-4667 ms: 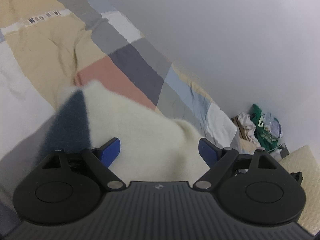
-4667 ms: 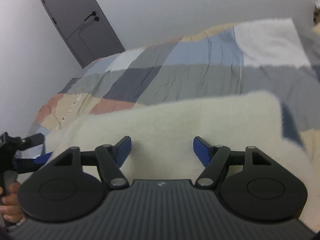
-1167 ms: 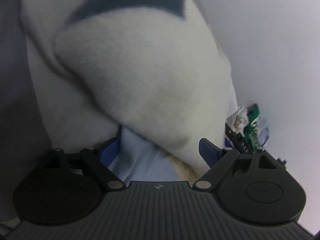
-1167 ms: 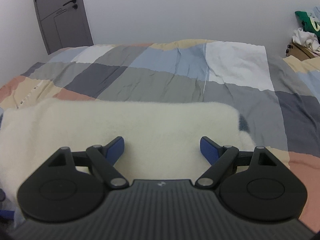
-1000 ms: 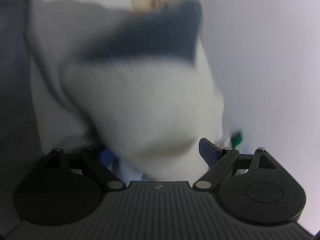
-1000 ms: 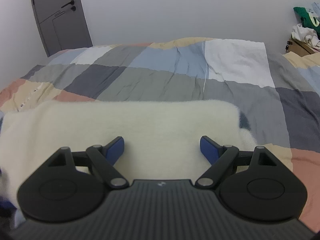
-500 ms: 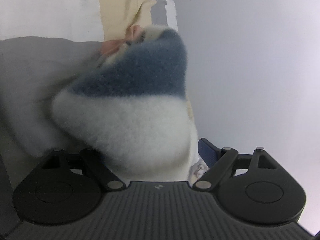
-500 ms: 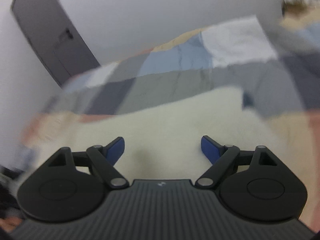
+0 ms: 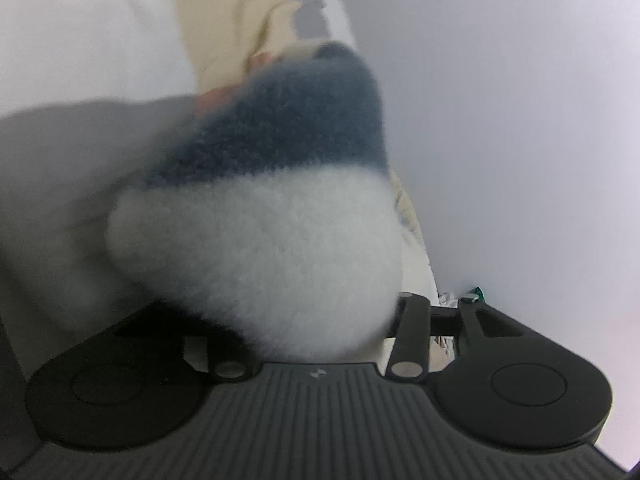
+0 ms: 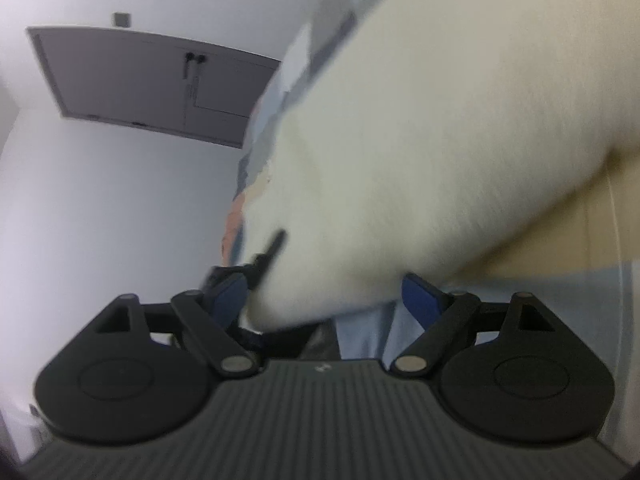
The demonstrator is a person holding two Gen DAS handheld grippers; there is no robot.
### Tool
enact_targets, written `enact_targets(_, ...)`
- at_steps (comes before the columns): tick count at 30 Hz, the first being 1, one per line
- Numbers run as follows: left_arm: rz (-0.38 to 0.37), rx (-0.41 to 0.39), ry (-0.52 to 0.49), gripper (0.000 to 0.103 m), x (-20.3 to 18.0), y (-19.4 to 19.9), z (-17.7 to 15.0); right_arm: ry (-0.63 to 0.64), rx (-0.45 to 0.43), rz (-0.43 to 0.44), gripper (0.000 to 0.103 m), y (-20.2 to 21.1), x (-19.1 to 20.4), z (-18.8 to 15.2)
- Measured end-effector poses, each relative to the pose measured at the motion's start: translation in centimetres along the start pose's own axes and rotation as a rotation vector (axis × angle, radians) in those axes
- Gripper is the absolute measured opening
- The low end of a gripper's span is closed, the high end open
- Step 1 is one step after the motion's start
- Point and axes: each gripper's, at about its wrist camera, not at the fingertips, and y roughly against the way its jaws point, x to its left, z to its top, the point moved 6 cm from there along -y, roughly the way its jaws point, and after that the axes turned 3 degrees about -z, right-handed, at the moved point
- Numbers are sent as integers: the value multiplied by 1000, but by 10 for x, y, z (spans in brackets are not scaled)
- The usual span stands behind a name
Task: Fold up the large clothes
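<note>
A thick cream fleece garment [image 9: 260, 248] with a dark blue band [image 9: 288, 128] fills the left wrist view. A bunched fold of it sits between the jaws of my left gripper [image 9: 316, 304], which are closing on it; the fleece hides both pads. In the right wrist view the same cream fleece [image 10: 420, 152] slopes down from the upper right. Its lower edge lies between the blue pads [image 10: 424, 300] of my right gripper [image 10: 326, 300], whose jaws are opening and stand wide, not pressing on it.
Under the fleece lies a bed with a patchwork duvet [image 9: 224, 20] in cream, grey and pink. A grey door [image 10: 152, 84] shows sideways on the white wall. A heap of clothes [image 9: 448, 300] sits low by the wall. A black part [image 10: 272, 248] pokes out beside the fleece.
The left jaws have narrowed around the fleece fold, which now sits closer and higher. The right wrist view has rolled hard: door and bed now lie sideways, and the fleece edge sits at its jaws.
</note>
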Motion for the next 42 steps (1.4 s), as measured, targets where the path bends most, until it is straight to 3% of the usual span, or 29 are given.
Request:
enact_targets(2,-14,-5,-28,48,-8,-3,-1,-63,-34,-40,98,-5,-11,5)
enact_targets(9,-79,16,-1,47,-15,1,6,-269,-313,-118,98,18,-62,49)
enact_targets(11,-82,20,-4,47,-15,2,6,-294,-329,-132,100,15,-68,58)
enact_targets(13,-83,20,-6,47,-6,7,28,-289,-333,-142,100,7,-64,62)
enact_targets(16,-83,23,-7,47,-5,8,26,-281,-363,-147,100,-3,-62,65)
enact_targets(18,-88,23,-25,47,2,16,20,-230,-356,-166,91,-8,-58,64)
enact_targets(20,-92,20,-48,47,-1,18,19,-176,-337,-191,70,-6,-51,66)
enact_targets(23,-113,11,-82,45,-7,33,16,-96,-338,-175,52,4,-31,69)
enact_targets(29,-155,-2,-104,43,-14,47,12,91,-360,-159,43,25,11,60)
enact_targets(35,-219,16,-89,40,-24,50,4,234,-409,-133,42,93,29,57)
enact_targets(42,-322,29,-176,40,-89,53,-10,383,-509,-72,42,149,73,77)
